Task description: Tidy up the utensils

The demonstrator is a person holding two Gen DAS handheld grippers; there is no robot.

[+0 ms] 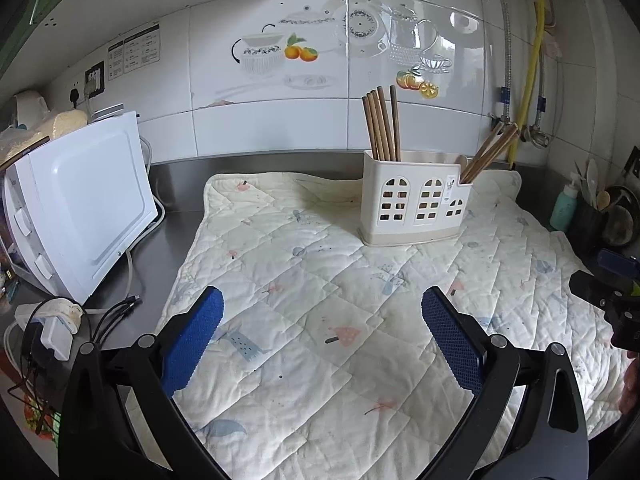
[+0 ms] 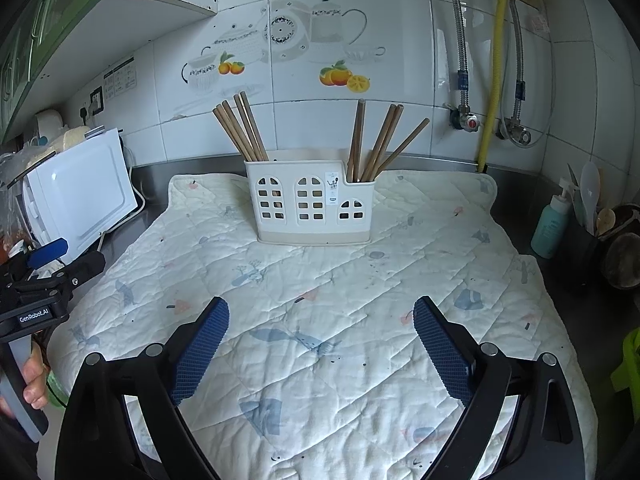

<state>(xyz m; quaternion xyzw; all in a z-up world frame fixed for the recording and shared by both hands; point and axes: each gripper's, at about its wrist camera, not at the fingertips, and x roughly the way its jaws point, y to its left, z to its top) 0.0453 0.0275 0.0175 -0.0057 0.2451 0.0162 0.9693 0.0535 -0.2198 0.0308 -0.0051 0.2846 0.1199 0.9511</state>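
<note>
The left gripper (image 1: 322, 310) and right gripper (image 2: 321, 320) both stand wide apart, empty, low in frame above the quilted mat (image 2: 320, 280). The utensil holder (image 2: 308, 204) stands upright at upper centre, chopsticks (image 2: 244, 128) in both end compartments.

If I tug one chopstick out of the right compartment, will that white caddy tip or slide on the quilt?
Probably shifts a little: the caddy looks like light, perforated plastic. Its wide base suggests tipping is unlikely. The right chopsticks lean loosely, so one should lift free easily.
</note>
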